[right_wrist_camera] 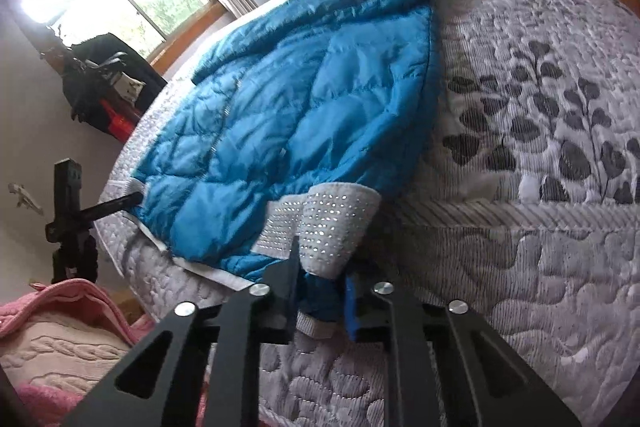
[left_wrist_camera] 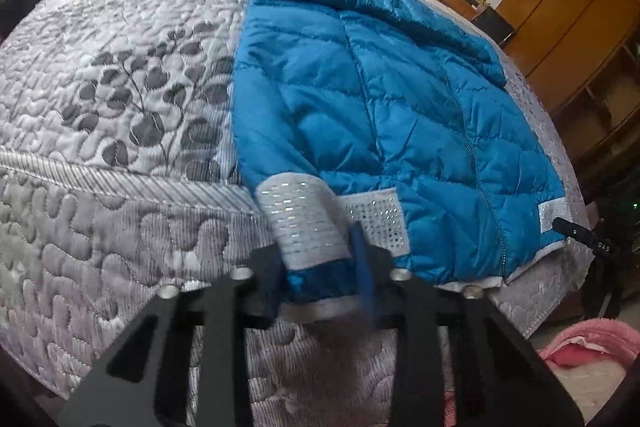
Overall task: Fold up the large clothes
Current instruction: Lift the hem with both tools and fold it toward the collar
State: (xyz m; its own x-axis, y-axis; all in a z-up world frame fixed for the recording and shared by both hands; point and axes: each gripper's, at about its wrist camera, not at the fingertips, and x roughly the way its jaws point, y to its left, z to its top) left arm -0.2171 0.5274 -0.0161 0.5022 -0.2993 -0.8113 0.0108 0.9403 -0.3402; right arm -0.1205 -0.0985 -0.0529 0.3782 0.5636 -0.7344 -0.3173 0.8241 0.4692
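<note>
Jacket: a blue quilted jacket point(left_wrist_camera: 360, 99) lies flat on the bed point(left_wrist_camera: 120, 67), hem toward the near edge, hood end away.
Cuffs: white studded cuffs point(left_wrist_camera: 304, 223) sit folded over the hem corners.
Left gripper point(left_wrist_camera: 320, 267): jaws pinching one cuff and the blue fabric under it.
Right gripper point(right_wrist_camera: 320, 291): jaws pinching the other cuff point(right_wrist_camera: 336, 227).
Floor: a pink blanket point(right_wrist_camera: 60, 331) beside the bed.

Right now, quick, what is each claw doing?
Left claw: shut on the sparkly grey hem band of the puffy blue quilted jacket.
Right claw: shut on the jacket's hem too, at the other corner.
</note>
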